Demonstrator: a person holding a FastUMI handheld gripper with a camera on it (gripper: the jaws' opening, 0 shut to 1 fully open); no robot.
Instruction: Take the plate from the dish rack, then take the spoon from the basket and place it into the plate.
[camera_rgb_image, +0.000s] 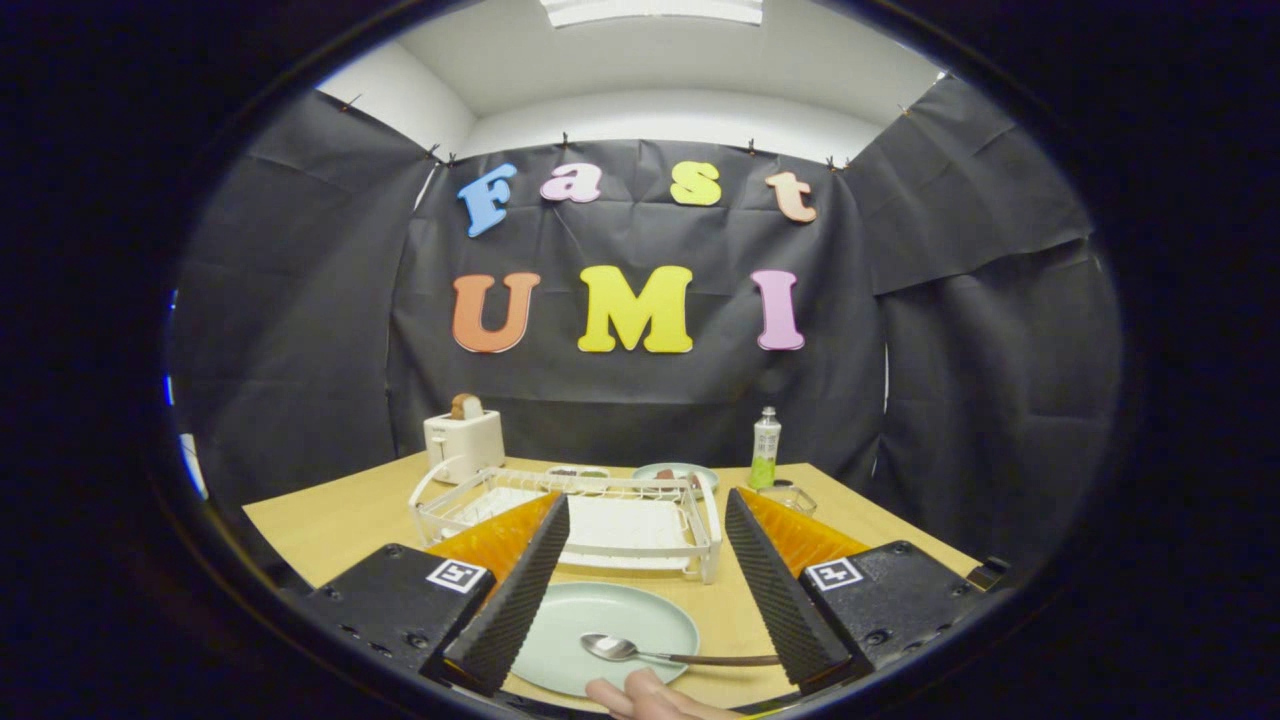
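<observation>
- Here, in the gripper view, my gripper (645, 590) stands wide open above the wooden table (330, 520), and its two fingers (515, 600) hold nothing.
- The pale green plate (570, 625) lies flat on the table between the two fingers, close to me, and the left finger covers a part of its rim.
- The spoon (640, 652) lies in the plate. Its bowl rests on the plate's flat middle, and its dark handle goes over the rim toward the right finger; the end of the handle is hidden behind that finger, so I cannot tell if it touches it.
- A fingertip of my hand (650, 698) shows just below the plate, near the spoon's handle.
- The white wire dish rack (600, 525) stands on the table just beyond the plate, between and behind the fingers. I see its white tray inside.
- Behind the rack, a second pale plate (675, 473) is on the table, and beside it something small and dark that I cannot make out clearly.
- A white toaster (463, 443) stands at the far left corner of the table, with a brown slice of bread (465, 405) sticking up from its slot.
- A small bottle (765, 447) with a green lower part stands upright at the far right side, and a clear glass jar (790, 495) is just in front of it, near the right finger.
</observation>
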